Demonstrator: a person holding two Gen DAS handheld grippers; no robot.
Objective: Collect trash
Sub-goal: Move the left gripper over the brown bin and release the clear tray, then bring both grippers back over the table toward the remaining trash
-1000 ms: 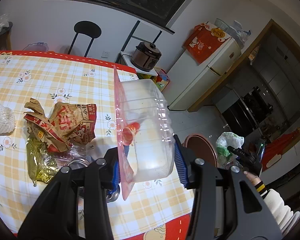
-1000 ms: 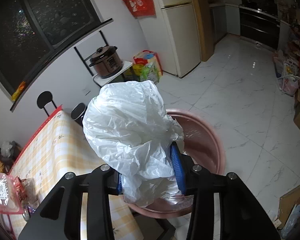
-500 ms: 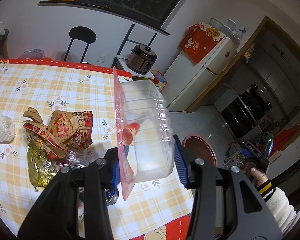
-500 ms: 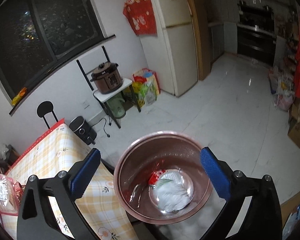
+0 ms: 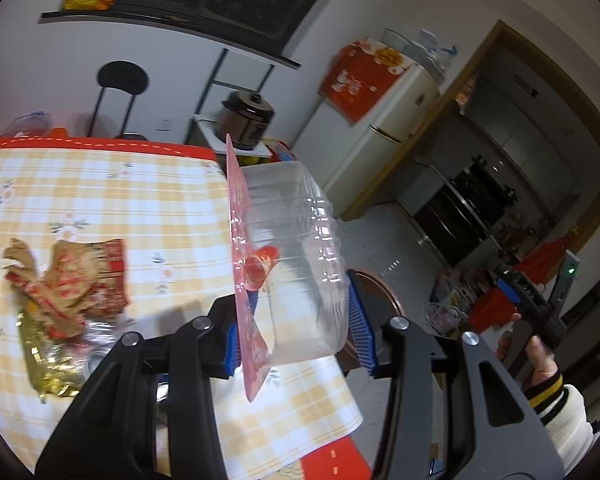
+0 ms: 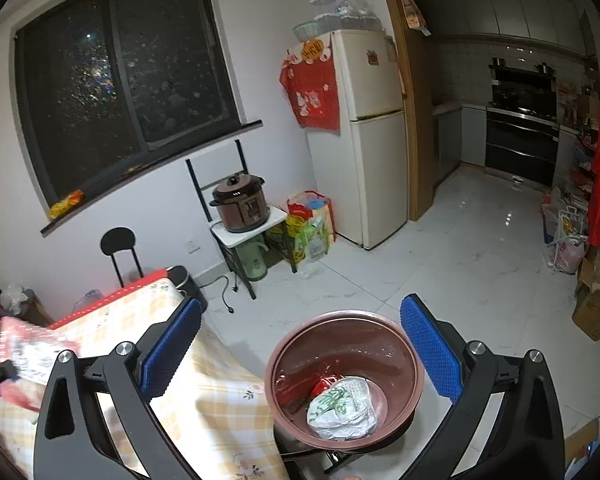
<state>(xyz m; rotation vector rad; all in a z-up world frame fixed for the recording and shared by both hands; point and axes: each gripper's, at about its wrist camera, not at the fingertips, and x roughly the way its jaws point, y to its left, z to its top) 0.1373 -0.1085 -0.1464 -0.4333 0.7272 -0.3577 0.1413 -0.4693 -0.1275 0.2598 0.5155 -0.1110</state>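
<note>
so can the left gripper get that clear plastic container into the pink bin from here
Probably yes: the left gripper holds the clear plastic container past the table edge, the pink bin sits open-topped on the floor beside it, and the right gripper is open and empty.

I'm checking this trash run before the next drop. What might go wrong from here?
1. The left hand-held gripper pinches the clear plastic container near one end, with most of it jutting out tilted; it may slip or pivot.
2. The trash bin sits on the floor beside the table edge, so a drop could hit the tablecloth.
3. Crumpled wrappers lie near the left hand-held gripper and might get swept off.
</note>
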